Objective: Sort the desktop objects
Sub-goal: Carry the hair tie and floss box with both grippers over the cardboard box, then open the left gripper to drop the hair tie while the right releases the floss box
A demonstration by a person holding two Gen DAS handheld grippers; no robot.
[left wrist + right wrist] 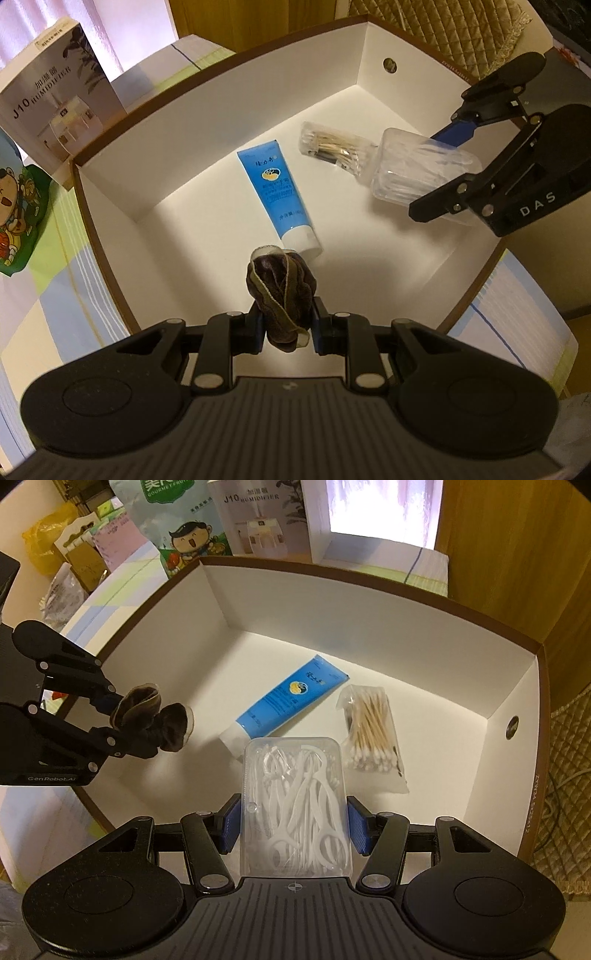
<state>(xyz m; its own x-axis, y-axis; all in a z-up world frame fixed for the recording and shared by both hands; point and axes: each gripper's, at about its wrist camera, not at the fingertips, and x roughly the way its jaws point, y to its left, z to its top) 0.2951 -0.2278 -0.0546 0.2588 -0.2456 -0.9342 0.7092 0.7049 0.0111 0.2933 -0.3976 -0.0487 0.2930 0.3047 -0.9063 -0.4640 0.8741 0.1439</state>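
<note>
From the left wrist view, the left gripper has its jaws closed tight on a dark brown scrunchie, held above the floor of a white box. On that floor lie a blue tube and a bag of cotton swabs. The right gripper reaches in, jaws clamped on a clear case of floss picks. A humidifier carton stands outside the box.

From the right wrist view, the right gripper's jaws sit partly open, pressing both sides of the case of floss picks above the box floor, near the blue tube and the swabs.
</note>
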